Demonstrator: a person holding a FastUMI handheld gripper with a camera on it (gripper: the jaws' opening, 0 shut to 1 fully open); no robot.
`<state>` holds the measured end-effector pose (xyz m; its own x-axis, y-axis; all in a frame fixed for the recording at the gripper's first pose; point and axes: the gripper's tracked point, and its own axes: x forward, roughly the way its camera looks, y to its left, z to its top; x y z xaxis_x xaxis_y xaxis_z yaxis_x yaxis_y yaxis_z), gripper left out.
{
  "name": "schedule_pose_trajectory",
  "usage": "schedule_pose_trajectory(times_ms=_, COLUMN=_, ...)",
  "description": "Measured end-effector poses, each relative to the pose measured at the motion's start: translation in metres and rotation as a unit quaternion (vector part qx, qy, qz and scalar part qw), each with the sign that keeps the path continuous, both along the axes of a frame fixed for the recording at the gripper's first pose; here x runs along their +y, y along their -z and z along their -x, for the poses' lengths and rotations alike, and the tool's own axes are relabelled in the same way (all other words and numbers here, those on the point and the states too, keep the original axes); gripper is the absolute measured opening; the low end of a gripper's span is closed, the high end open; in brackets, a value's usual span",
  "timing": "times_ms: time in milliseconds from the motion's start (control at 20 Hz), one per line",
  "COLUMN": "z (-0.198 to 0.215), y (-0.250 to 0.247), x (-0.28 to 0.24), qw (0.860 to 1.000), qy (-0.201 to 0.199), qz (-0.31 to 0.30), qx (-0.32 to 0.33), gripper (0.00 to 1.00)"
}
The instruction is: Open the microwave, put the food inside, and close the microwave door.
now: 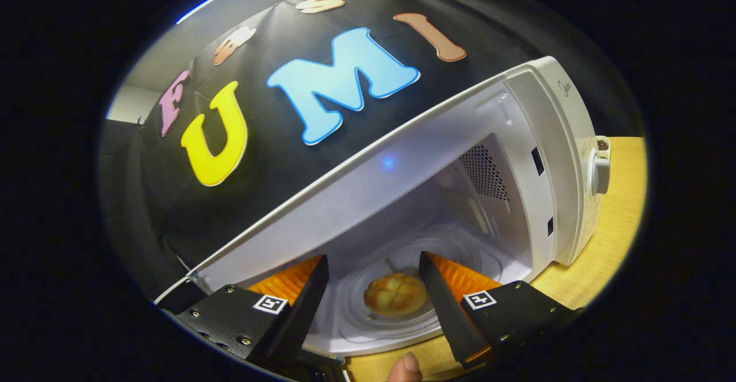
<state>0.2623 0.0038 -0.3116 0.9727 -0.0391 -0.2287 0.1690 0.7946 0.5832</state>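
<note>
A: Gripper view: where was the food?
B: The bread roll (395, 294) lay on the glass turntable (356, 319) inside the open microwave (535, 157), just ahead of the gripper (374, 287), which stood wide apart, gripping nothing.
A: How would it handle?
B: Likely light, soft, easily squashed; best taken gently across its sides. The door was yet to be closed.

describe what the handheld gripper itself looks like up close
The two-finger gripper has two wedge-shaped fingers tapering forward, their ribbed faces turned outward. Each sits on a black block with small screws and a square black-and-white tag. A person's fingertip shows below.
</note>
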Motion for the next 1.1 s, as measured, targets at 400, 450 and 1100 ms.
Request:
schedule_pose_trajectory(times_ms=400, z=0.129, y=-0.066, x=0.05, qw=0.983, qy=-0.178, qz=-0.031, qx=-0.03, gripper=0.95)
schedule_pose_trajectory(times_ms=450, z=0.145, y=-0.077, x=0.057, qw=0.979, qy=-0.197, qz=-0.031, qx=-0.036, gripper=0.95)
schedule_pose_trajectory(times_ms=1100, z=0.323, y=-0.172, x=0.201, qw=0.891, qy=-0.384, qz=0.079, qx=-0.227, gripper=0.95)
